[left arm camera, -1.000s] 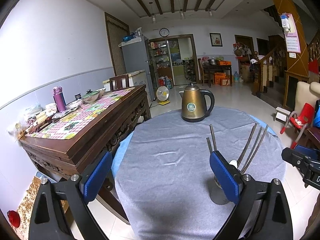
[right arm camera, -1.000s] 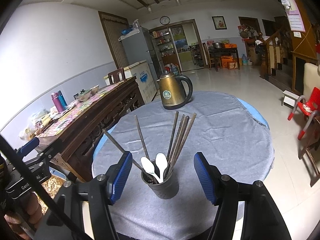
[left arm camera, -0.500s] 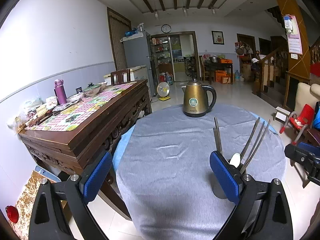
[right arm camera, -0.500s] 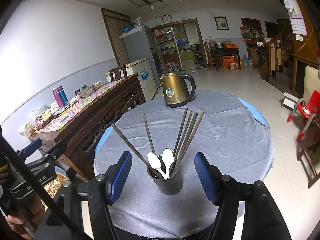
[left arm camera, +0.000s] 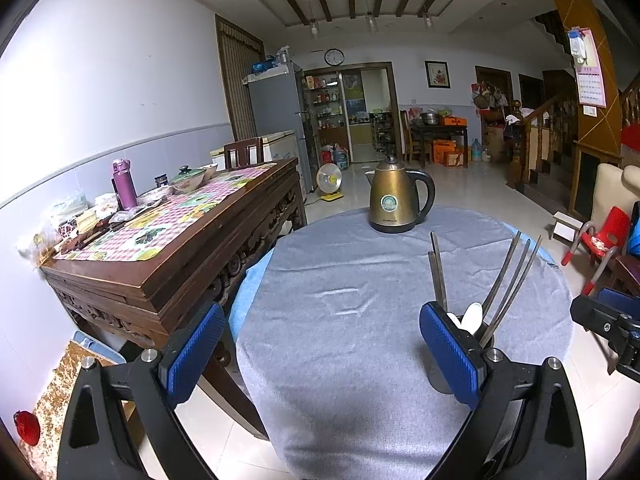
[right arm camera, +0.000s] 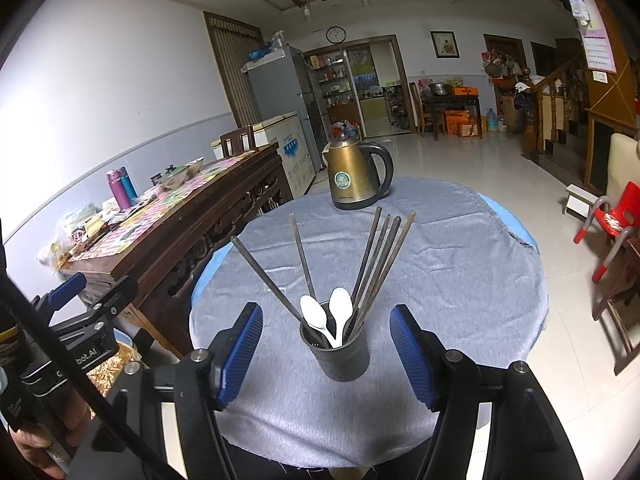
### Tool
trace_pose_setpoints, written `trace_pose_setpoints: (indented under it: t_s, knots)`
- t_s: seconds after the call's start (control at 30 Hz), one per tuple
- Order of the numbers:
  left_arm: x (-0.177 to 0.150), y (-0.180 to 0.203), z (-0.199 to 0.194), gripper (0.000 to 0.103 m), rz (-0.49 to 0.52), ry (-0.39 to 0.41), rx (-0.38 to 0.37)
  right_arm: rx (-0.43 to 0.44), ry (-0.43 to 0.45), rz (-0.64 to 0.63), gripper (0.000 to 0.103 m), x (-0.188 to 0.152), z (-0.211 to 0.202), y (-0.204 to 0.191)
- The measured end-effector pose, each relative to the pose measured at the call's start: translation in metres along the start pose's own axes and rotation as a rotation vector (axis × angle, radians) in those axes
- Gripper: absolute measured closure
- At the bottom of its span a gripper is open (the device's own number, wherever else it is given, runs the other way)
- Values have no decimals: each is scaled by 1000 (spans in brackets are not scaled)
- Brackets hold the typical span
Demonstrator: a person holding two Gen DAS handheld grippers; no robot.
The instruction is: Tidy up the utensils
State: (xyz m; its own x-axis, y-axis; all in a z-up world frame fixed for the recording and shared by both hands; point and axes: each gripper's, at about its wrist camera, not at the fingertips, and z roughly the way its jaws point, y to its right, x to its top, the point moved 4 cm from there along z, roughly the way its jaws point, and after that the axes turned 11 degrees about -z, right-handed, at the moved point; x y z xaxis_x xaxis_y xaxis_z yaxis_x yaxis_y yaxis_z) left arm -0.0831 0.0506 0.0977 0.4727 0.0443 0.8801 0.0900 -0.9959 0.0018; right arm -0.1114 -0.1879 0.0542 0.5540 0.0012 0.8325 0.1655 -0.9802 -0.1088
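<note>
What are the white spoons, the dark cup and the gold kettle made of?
White spoons: probably glossy ceramic or plastic, smooth with a shine. Dark cup: matte, maybe metal or plastic; can't tell. Gold kettle: looks like brushed metal with a black plastic handle.

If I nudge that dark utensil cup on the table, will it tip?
Possibly: the utensil cup is narrow, and the long chopsticks lean outward well above its rim, making it top-heavy. The wrinkled grey tablecloth might catch its base rather than let it slide.

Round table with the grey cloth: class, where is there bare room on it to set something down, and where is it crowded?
Bare cloth lies between the kettle at the far edge and the utensil holder near the front, and to the holder's right. The near edge is crowded: chopsticks and spoons fan from the holder, between the right gripper's open jaws.
</note>
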Motion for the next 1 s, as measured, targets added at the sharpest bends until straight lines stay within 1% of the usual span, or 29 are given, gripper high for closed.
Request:
trace_pose_setpoints:
  t_s: [0.43,0.7,1.0]
  knots:
    - [0,0,0,5,1,3,5,-2,-2,11,33,-3,-7,4]
    - [1,1,-1,5,5,-5,7,-7,-5,10,33,-4,-4,2]
    - [-3,8,-3,5,31,-21,-1,-12,3,15,33,-1,-3,3]
